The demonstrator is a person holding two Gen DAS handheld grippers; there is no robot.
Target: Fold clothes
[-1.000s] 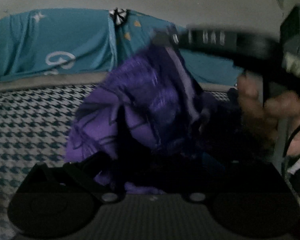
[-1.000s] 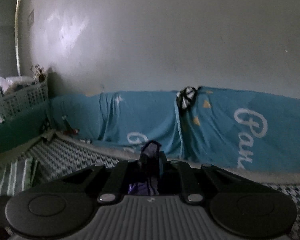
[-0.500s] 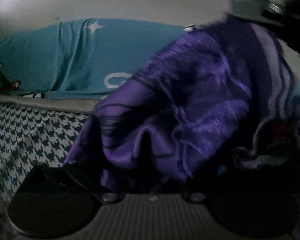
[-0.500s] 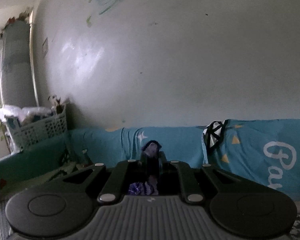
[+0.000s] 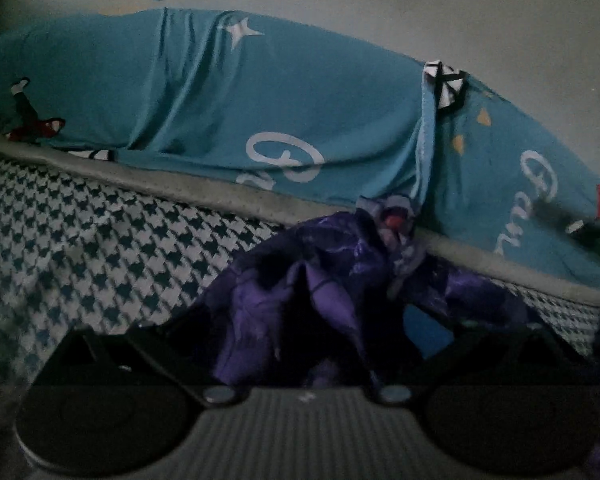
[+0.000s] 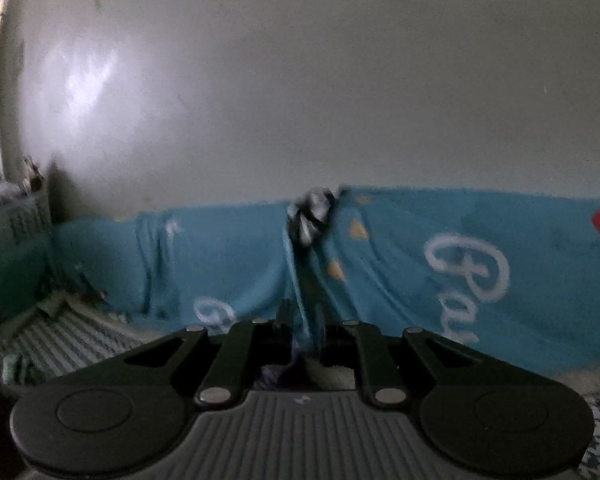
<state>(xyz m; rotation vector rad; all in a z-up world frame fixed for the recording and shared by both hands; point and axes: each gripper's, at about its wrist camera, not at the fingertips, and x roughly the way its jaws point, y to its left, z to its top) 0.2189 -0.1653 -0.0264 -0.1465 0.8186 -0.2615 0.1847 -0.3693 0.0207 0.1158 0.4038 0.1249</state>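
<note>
A purple garment [image 5: 328, 280] lies crumpled on the houndstooth bed cover [image 5: 80, 240], its pale collar end towards the teal sheet. My left gripper [image 5: 332, 320] sits low over its near end. The side links are spread wide, and the cloth bunches between the fingers and hides their tips. In the right wrist view my right gripper [image 6: 304, 320] is raised and faces the wall. Its jaws are opening, with a narrow gap between the fingers [image 6: 284, 320]. Only a scrap of purple cloth [image 6: 274, 372] shows low between them, near their base, and nothing is pinched at the tips.
A teal sheet with white script [image 5: 220, 100] is draped along the wall behind the bed, with a black-and-white item [image 5: 444, 84] on top of it. A grey border [image 5: 204, 196] edges the cover. A pale basket [image 6: 12, 216] stands at the left.
The purple garment, held up high by the right gripper before, has dropped onto the bed. The cloth tip that stuck up between the right fingers is gone and they have parted slightly.
</note>
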